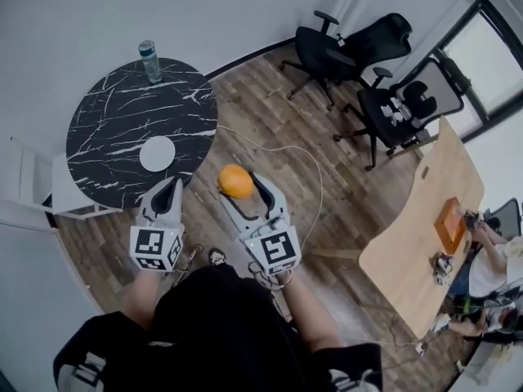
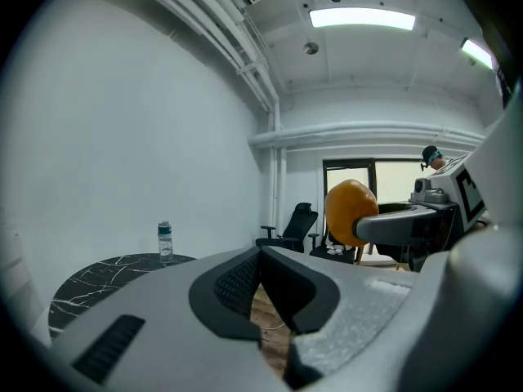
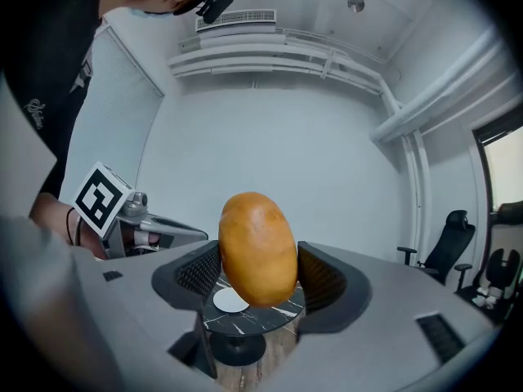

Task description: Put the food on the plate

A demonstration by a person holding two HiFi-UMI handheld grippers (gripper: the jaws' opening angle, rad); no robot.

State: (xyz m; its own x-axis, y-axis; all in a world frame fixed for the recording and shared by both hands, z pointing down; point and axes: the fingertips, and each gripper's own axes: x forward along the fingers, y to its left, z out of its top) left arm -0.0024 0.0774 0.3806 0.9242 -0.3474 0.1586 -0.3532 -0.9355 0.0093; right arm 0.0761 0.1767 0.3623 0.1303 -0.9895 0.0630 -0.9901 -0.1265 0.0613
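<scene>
An orange-brown, egg-shaped piece of food (image 1: pixel 236 181) is clamped between the jaws of my right gripper (image 1: pixel 241 184), held in the air over the wood floor just right of the table. In the right gripper view the food (image 3: pixel 258 247) fills the gap between the dark pads, and the small white plate (image 3: pixel 230 300) shows below it on the table. That plate (image 1: pixel 157 153) lies near the front edge of the round black marble table (image 1: pixel 114 117). My left gripper (image 1: pixel 172 190) hovers at the table's edge beside the plate, its jaws shut and empty (image 2: pixel 260 256).
A water bottle (image 1: pixel 150 61) stands at the table's far edge. Black office chairs (image 1: pixel 359 55) sit at the back right. A wooden desk (image 1: pixel 425 235) with an orange box is on the right, a person seated by it. A white cable runs across the floor.
</scene>
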